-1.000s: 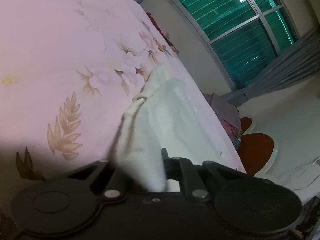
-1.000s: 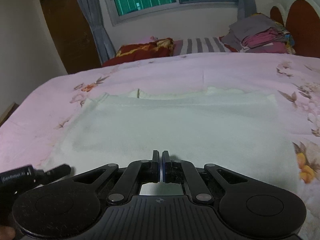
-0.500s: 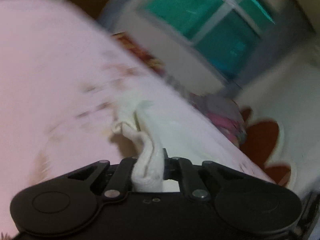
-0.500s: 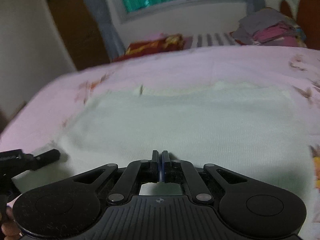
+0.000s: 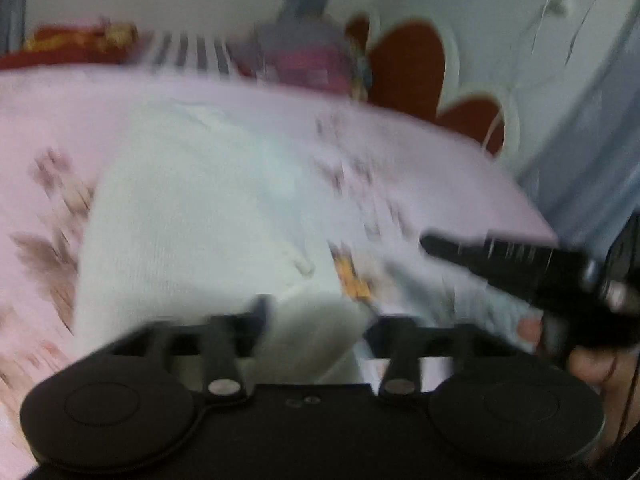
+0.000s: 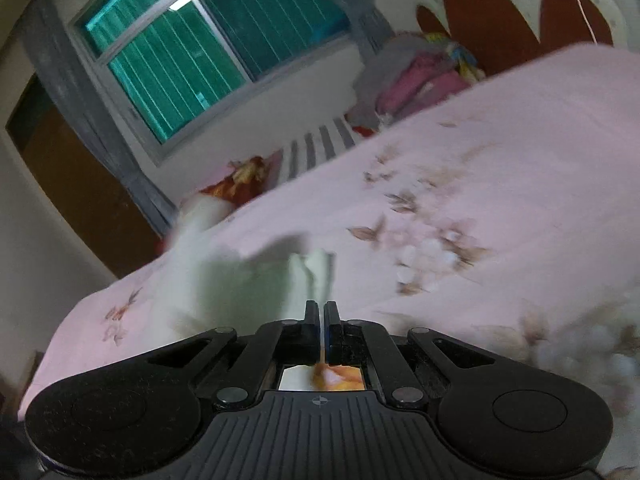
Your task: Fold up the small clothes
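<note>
A white garment lies on the pink flowered bedsheet, partly folded over; the left wrist view is blurred. My left gripper has its jaws spread wide with a fold of the garment between them. My right gripper is shut, with a thin strip showing between its pads; whether that is cloth I cannot tell. The garment lies bunched just ahead of it. The right gripper also shows at the right of the left wrist view.
A stack of folded clothes sits at the head of the bed by the brown headboard. A red pillow and a striped pillow lie under the window. The bed edge runs at the left.
Both grippers have swung fast to the right. The left gripper's jaws have opened from being shut on the garment's edge. The garment now lies folded over on itself.
</note>
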`<action>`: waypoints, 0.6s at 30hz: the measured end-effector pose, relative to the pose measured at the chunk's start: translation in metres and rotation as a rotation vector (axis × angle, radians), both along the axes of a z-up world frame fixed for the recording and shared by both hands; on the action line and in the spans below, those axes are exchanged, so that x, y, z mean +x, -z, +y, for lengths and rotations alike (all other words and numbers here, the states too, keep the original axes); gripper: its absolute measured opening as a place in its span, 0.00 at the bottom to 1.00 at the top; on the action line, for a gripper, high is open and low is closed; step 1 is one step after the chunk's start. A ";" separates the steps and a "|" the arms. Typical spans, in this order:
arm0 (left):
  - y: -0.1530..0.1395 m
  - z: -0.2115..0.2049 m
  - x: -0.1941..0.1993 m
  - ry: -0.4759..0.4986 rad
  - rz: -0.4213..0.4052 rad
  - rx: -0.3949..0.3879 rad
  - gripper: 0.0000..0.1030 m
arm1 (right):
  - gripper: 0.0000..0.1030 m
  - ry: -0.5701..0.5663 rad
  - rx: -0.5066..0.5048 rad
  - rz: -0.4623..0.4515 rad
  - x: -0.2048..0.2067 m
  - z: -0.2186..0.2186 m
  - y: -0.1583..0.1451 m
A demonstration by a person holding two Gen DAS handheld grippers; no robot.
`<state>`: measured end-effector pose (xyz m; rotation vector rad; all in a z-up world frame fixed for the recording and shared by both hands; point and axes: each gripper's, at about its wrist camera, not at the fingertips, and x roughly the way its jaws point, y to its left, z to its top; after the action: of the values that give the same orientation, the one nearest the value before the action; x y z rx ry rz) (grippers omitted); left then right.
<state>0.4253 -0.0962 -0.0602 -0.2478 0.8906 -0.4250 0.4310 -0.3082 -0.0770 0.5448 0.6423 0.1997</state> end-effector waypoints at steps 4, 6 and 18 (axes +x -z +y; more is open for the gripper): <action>-0.015 0.030 -0.012 -0.053 -0.074 -0.063 0.49 | 0.63 0.020 0.026 -0.014 -0.013 -0.027 -0.001; -0.020 0.058 -0.009 -0.150 -0.107 -0.050 0.47 | 0.63 -0.030 0.055 -0.026 -0.016 -0.030 -0.005; 0.005 0.105 0.033 -0.245 -0.033 0.030 0.35 | 0.51 -0.268 0.087 0.071 0.018 0.061 0.012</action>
<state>0.4586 0.0086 -0.0654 -0.3178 0.8220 -0.1879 0.4490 -0.2476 -0.0886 0.5501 0.7782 0.4637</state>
